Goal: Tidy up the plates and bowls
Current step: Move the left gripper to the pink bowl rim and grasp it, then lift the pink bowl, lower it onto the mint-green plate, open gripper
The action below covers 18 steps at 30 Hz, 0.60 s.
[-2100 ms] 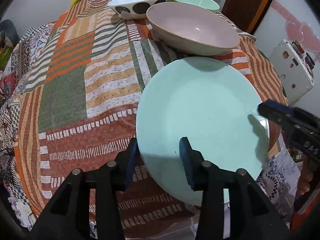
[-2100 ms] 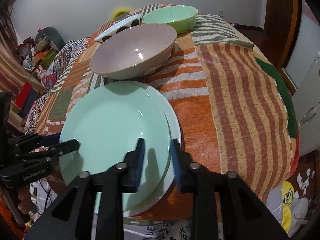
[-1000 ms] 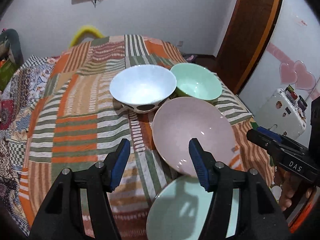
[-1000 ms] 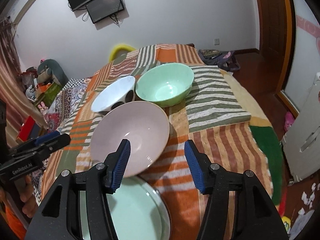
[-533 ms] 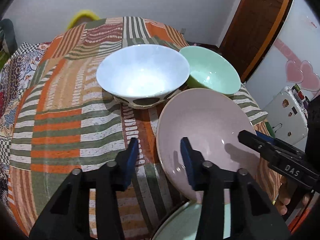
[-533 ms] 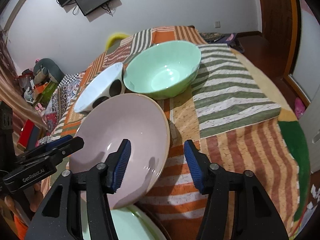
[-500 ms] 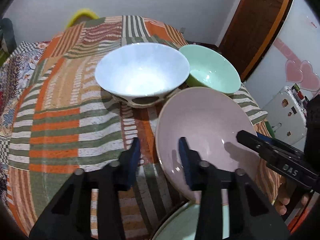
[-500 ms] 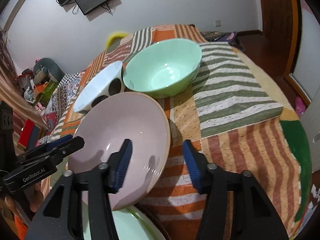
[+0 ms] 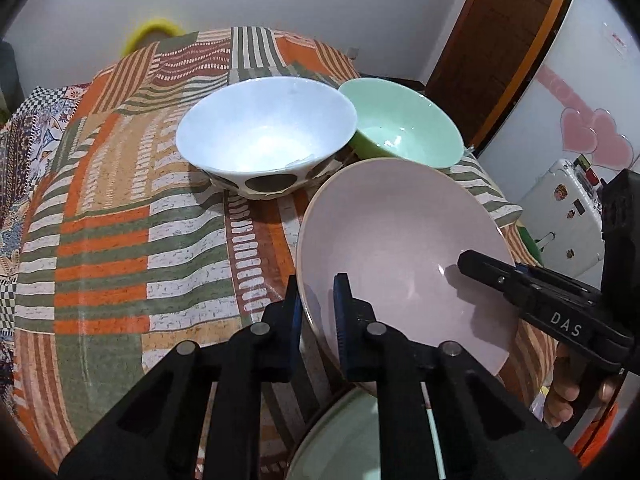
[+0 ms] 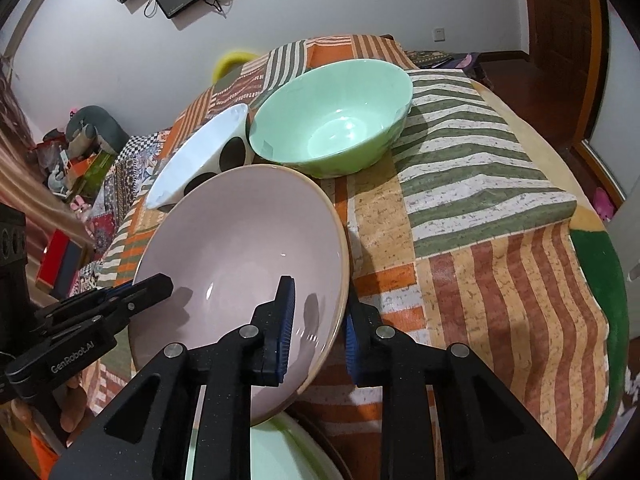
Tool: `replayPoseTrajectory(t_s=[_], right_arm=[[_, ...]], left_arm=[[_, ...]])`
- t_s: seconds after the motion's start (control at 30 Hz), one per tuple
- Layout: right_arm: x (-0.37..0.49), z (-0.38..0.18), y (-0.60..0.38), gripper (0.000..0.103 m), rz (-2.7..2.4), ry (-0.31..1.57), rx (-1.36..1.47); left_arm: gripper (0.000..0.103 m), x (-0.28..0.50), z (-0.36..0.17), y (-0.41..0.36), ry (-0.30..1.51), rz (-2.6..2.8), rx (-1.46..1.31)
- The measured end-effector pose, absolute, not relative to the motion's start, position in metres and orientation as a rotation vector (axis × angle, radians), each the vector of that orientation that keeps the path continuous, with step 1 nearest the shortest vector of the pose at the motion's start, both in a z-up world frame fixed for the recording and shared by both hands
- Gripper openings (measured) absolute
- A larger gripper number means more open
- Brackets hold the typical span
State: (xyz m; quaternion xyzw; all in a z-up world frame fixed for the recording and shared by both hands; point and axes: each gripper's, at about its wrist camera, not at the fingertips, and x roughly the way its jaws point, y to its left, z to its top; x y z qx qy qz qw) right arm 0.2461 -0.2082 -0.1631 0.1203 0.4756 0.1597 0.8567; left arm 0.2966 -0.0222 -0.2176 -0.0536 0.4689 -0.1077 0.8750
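My left claw (image 9: 316, 312) clamped on left rim of pink bowl (image 9: 400, 248), jaws just closed, one pad inside, one outside. My right claw (image 10: 318, 322) pinches opposite rim same way, jaws just closed too. Pink bowl sits on striped cloth (image 9: 120, 240), near edge overlapping green plate (image 10: 272, 452). White spotted bowl (image 9: 266, 140) and green bowl (image 10: 336, 120) just behind, side by side.

"DAS" stands in white letters on the right gripper (image 9: 484, 266); "GenRobot.AI" stands on the left gripper (image 10: 160, 284).
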Motion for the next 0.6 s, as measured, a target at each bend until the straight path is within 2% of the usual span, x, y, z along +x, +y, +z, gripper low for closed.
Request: replayPoseTrajectory(t_s=[0.6], right_arm=[[0.206,-0.11,-0.191,0.021,0.384,0.895,0.227]], left_arm=[[0.014,0.227,-0.151,-0.005,0.868,-0.182,-0.102]])
